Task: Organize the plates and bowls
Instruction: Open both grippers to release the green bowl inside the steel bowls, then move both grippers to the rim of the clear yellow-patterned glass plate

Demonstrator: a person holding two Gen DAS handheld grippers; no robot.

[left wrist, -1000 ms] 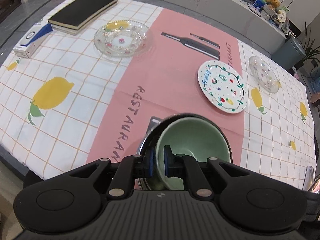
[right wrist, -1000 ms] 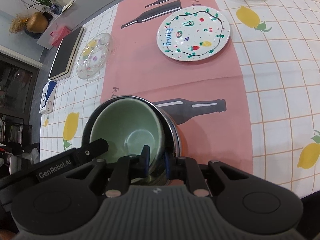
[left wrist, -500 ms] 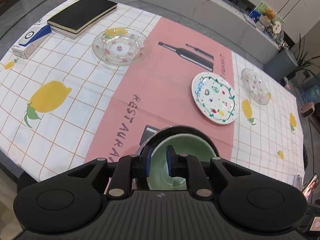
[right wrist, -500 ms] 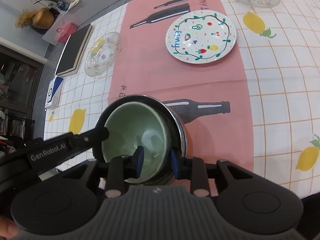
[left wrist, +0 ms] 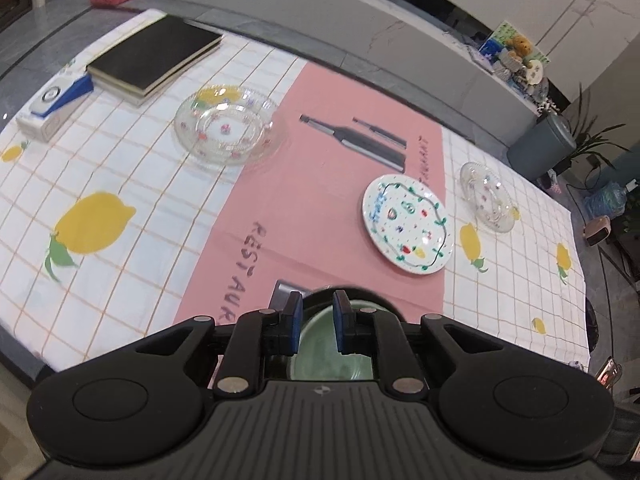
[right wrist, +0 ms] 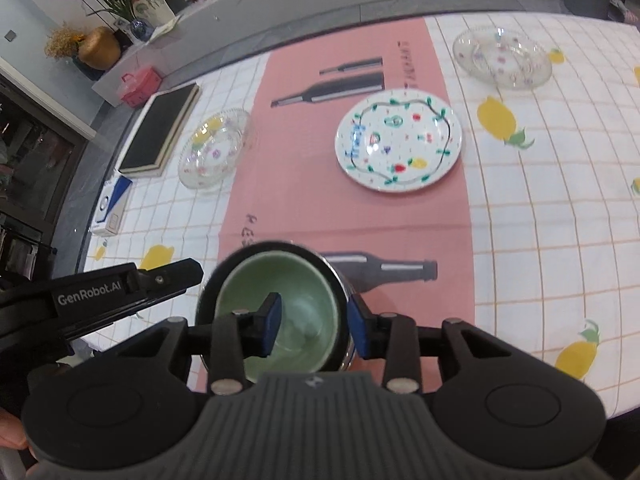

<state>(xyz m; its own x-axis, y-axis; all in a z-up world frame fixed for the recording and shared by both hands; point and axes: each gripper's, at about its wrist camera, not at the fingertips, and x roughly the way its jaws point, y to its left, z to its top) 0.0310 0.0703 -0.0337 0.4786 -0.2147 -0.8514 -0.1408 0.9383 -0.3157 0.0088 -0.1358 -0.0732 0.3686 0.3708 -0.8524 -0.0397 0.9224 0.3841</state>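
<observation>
I'm in a home's living-dining room. My table wears a lemon-print tablecloth (left wrist: 132, 184); past its far edge runs a marble ledge (left wrist: 400, 36) with potted plants (right wrist: 116, 4), a teddy bear (left wrist: 518, 46) and a vase (right wrist: 98, 48).

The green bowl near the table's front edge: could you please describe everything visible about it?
The green bowl looks like glazed ceramic, pale green inside, and sits upright, nested in a larger steel bowl with a dark inside on the pink cloth. The open right gripper straddles both bowls' near walls; the open left gripper is at its left.
</observation>
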